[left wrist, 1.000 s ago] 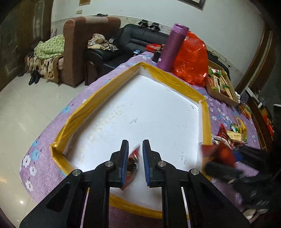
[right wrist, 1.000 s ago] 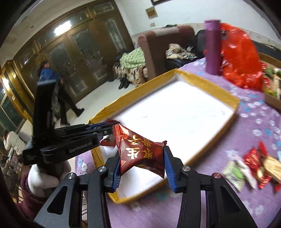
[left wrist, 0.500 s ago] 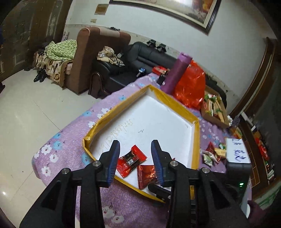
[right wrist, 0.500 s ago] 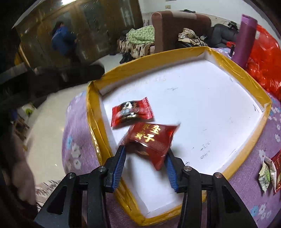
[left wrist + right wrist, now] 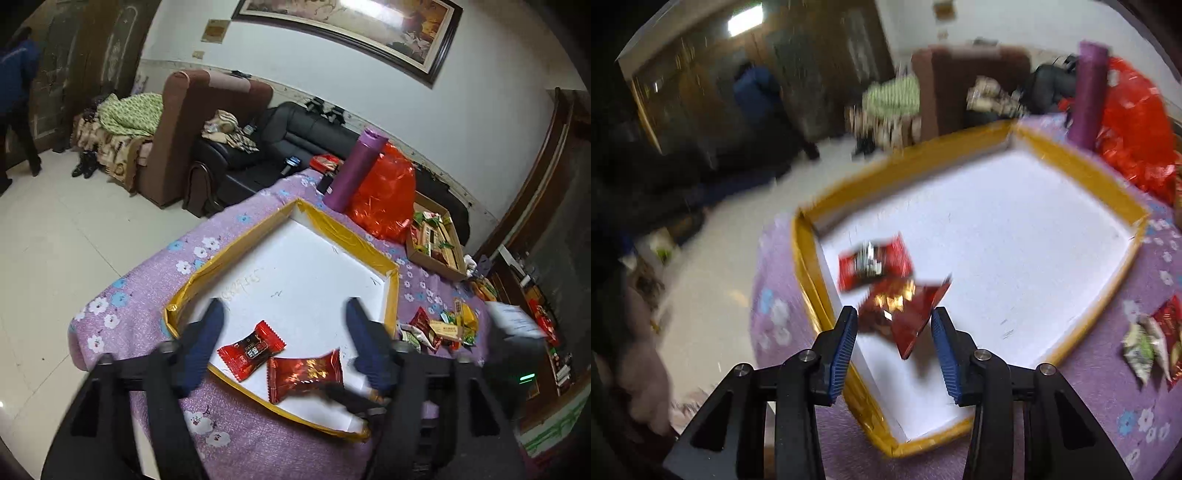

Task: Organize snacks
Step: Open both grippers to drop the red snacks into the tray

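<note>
Right gripper [image 5: 894, 334] fingers opening, dark red snack packet [image 5: 908, 314] loose between them over the yellow-rimmed tray [image 5: 1082, 166]

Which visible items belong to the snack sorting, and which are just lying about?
Job: white tray, bright red packet, dark red packet, loose snack pile, left gripper, jaws opening.
Lying about: purple bottle, red bag, cardboard box.

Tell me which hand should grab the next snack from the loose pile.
Probably the right: the loose pile lies right of the tray, nearer the right gripper, whose jaws are opening around its packet.
</note>
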